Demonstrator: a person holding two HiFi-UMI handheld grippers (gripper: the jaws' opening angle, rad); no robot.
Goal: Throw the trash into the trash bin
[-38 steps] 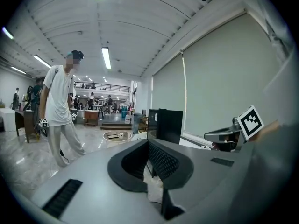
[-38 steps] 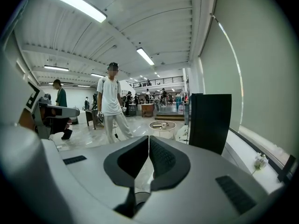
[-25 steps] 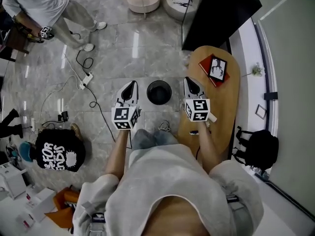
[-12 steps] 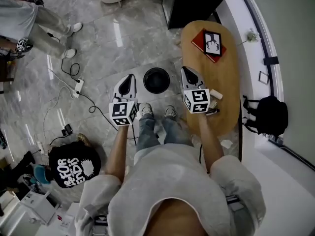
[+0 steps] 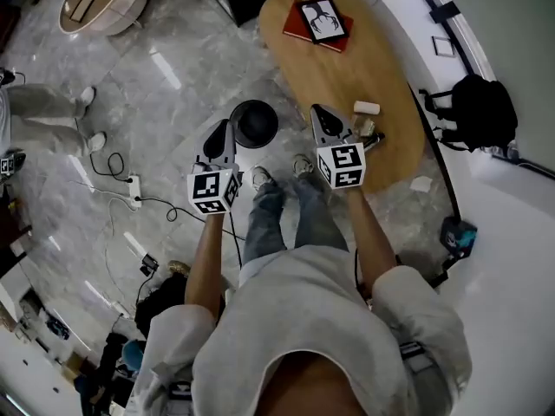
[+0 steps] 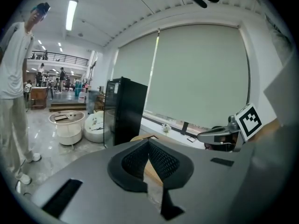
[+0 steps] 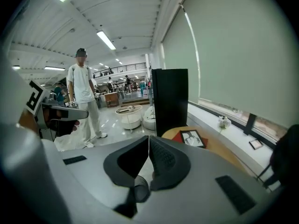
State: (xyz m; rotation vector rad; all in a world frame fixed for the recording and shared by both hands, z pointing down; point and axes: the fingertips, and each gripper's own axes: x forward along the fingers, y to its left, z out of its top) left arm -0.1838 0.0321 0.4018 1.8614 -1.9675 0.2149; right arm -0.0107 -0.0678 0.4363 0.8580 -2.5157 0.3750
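Note:
The black round trash bin [image 5: 254,122] stands on the marble floor beside the oval wooden table [image 5: 347,68]. My left gripper [image 5: 220,131] hovers just left of the bin, jaws closed tip to tip [image 6: 148,141] on nothing. My right gripper [image 5: 317,111] hangs over the table's near edge, right of the bin, also shut and empty [image 7: 149,138]. A small white roll of trash [image 5: 367,107] lies on the table just right of the right gripper. A white crumpled scrap [image 5: 421,183] lies on the floor beyond the table's edge.
A red book with a framed picture [image 5: 319,22] lies at the table's far end. A black backpack [image 5: 484,111] leans at the right wall. A person [image 5: 39,111] stands at the left near a power strip and cables [image 5: 132,189]. A black cabinet [image 7: 170,97] stands behind the table.
Both grippers have sunk and tipped downward, staying shut. The view has swung, so the bin and table now lie higher and further left in the head view.

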